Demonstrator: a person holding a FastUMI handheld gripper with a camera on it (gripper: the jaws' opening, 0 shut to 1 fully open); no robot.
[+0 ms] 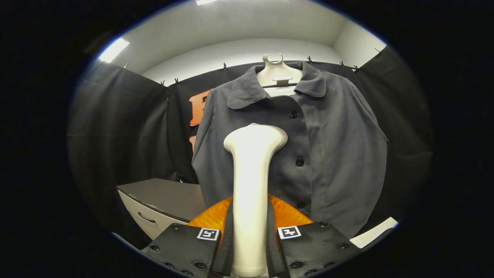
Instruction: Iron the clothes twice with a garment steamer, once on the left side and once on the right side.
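Your gripper is clamped on the garment steamer handle, both fingers pressing it. Steamer: rigid, smooth, likely slippery, so keep hold low on the handle. Its head sits against the jacket, left of the jacket's buttons. The jacket is soft and hangs loose.

Tool clamps steamer, its head near the hanging shirt.

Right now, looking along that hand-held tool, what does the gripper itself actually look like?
The gripper has two broad, flat fingers studded with small round screws. Each carries a little square white tag printed with a black blocky pattern near its inner edge. Ribbed, glossy orange parts sit just ahead of the fingers. No cables or sleeves are visible.
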